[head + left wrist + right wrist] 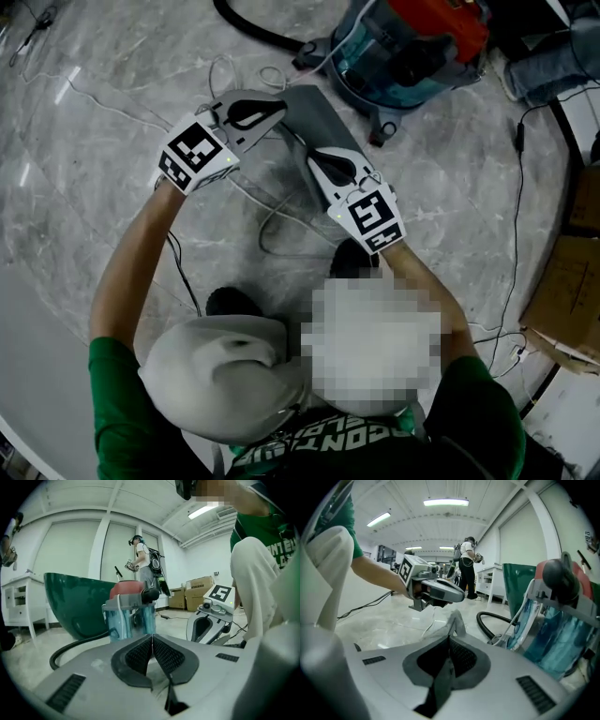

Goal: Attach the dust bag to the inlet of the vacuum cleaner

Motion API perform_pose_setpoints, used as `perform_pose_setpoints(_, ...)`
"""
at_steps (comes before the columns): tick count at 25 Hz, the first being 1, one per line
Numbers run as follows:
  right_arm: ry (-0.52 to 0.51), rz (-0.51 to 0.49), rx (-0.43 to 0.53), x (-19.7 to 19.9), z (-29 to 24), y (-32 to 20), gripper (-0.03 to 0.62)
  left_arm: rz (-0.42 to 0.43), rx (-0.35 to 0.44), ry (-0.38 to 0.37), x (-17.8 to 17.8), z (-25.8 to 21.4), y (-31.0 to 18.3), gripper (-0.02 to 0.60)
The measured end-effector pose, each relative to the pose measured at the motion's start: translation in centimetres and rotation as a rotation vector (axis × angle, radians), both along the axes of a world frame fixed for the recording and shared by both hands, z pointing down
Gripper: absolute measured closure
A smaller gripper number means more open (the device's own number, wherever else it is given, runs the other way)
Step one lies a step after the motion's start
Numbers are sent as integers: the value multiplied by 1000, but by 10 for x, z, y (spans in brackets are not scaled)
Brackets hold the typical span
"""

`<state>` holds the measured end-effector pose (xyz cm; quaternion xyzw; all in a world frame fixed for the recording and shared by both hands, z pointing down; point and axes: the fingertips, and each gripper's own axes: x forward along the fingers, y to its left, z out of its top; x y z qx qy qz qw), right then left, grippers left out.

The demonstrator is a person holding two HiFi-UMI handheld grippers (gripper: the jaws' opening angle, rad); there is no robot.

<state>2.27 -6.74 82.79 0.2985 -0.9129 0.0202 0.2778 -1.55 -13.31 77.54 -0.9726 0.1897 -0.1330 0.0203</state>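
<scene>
While the bag [317,117] sits just beside the vacuum [403,47], it's not attached yet. The right gripper [317,157] is clamped on the bag's grey edge. The left gripper [279,109] has its jaws together, probably pinching the far corner; too thin to confirm. To do: align it and seat it on the inlet.

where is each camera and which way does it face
Head view: on the head, facing steeply down; both forearms, left gripper, right gripper, dust bag.
Left gripper view: on that gripper, facing the vacuum cleaner; its shut jaws, a knee.
Right gripper view: on that gripper, facing the left gripper; the left forearm.
Shared: all show the vacuum cleaner.
</scene>
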Motion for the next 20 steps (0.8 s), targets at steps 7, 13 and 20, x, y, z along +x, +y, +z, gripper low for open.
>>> perform_pose_setpoints(7, -9, -23, 52, 38, -54, -5, 579, 170, -9, -10, 39, -30, -5, 577)
perform_pose_setpoints(13, -60, -12, 78, 61, -77, -13, 579, 237, -55, -20, 53, -32, 4, 575)
perform_pose_setpoints(20, -92, -157, 114, 58, -89, -3, 579, 308, -97, -28, 58, -31, 19, 573)
